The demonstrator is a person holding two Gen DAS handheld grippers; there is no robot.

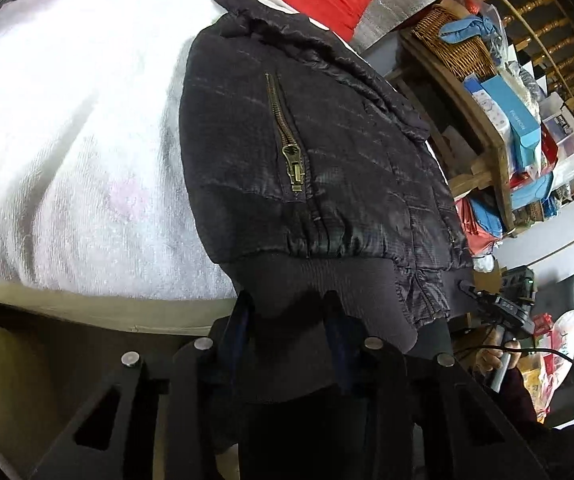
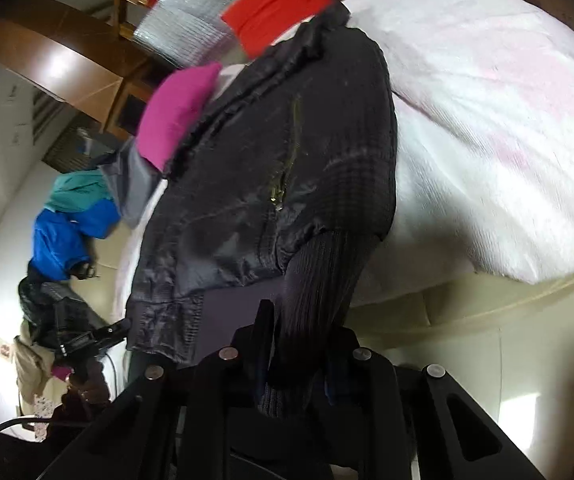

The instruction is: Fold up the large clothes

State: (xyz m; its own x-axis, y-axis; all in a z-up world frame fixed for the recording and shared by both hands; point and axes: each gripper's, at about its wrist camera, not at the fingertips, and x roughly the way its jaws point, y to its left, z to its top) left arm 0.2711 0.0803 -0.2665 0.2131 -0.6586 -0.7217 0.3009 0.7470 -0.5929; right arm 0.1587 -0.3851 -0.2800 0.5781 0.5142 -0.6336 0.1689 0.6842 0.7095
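Jacket hem in both grippers, over white towel, cluttered shelves beyond.

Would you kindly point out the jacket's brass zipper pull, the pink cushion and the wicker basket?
brass zipper pull [image 1: 295, 171], left wrist view, pull tab.
pink cushion [image 2: 179, 114], right wrist view, middle.
wicker basket [image 1: 457, 46], left wrist view, woven side.

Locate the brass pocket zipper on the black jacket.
In the left wrist view the brass zipper runs down the black jacket near the picture's centre, right of the white towel and above the ribbed hem between the left gripper fingers.
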